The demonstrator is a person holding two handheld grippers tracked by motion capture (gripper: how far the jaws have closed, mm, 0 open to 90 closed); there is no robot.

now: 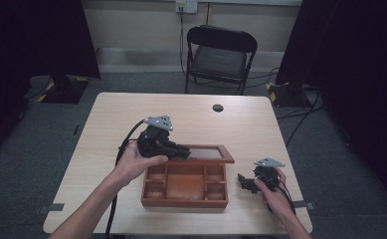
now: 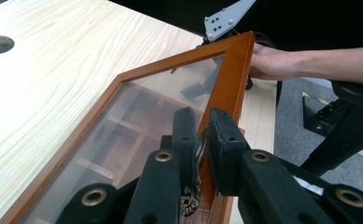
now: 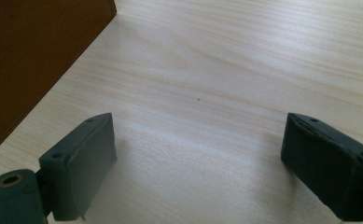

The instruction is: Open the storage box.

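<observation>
Wooden compartment box (image 1: 184, 186) sits on the worktop (image 1: 111, 114), its glass lid (image 2: 137, 116) raised. The left gripper (image 2: 201, 140) jaws clamp the lid's front frame edge at the brass latch (image 2: 191, 198). The right gripper (image 3: 198, 163) jaws stand apart, box to their left.

My arms are bare, with no sleeves. My left gripper (image 1: 183, 151) is a black block topped by a grey 3-cornered plate dotted with small holes, and a thick black cable trails from it. Its 2 black jaws carry brass-ringed pivot screws. My right gripper (image 1: 241, 180) is black too, with the same grey plate, thin black cables, and 2 dark, flat-faced jaws.
</observation>
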